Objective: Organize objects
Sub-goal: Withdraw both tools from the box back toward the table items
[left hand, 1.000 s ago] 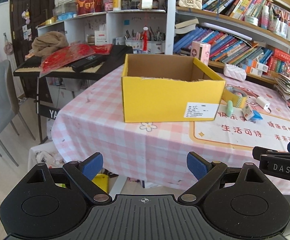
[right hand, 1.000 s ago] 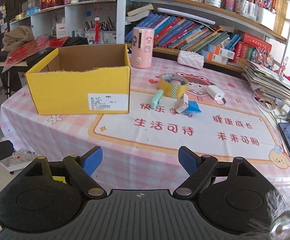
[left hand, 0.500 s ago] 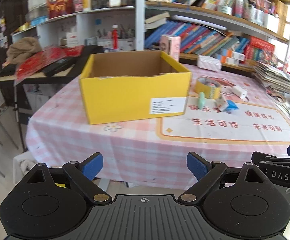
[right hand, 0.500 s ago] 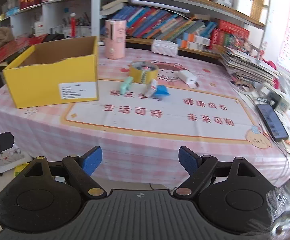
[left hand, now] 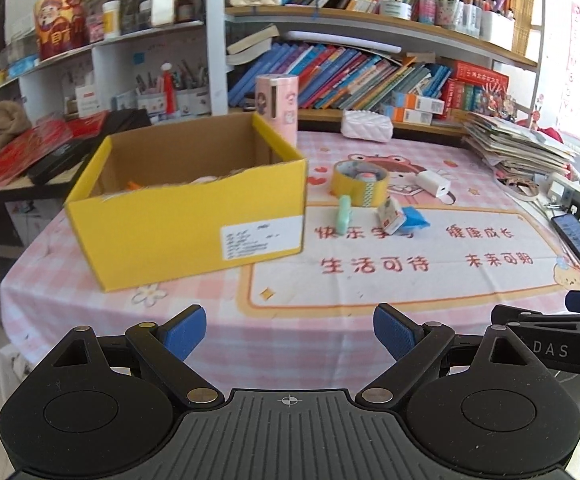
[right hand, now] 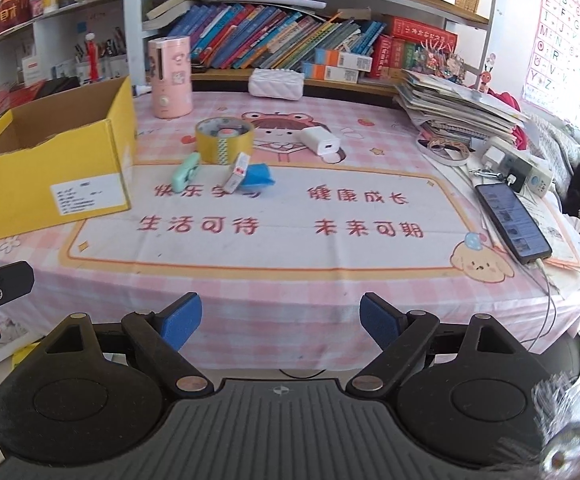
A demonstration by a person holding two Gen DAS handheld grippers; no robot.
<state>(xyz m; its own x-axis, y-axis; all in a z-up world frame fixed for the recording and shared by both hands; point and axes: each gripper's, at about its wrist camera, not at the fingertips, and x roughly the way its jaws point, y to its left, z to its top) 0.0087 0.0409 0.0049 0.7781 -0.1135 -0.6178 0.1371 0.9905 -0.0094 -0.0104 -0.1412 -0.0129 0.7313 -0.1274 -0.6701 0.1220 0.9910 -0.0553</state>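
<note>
Your left claw [left hand: 286,328] is spread wide and empty; right claw [right hand: 276,318] is opening, nothing between its pads. Both sit short of the bench [right hand: 250,280]. One yellow box [left hand: 186,216], tape roll [right hand: 224,140], green piece [right hand: 186,170], white charger [right hand: 321,140]. Only the right view shows the phone [right hand: 511,218] whole. Box contents mostly hidden.

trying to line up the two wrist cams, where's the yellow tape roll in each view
Left wrist: the tape roll sits right of centre, above the middle, just right of the yellow box.
Right wrist: the tape roll sits left of centre, in the upper half, right of the box.
Shared landmark: the white charger, to the right of the roll in both views.
</note>
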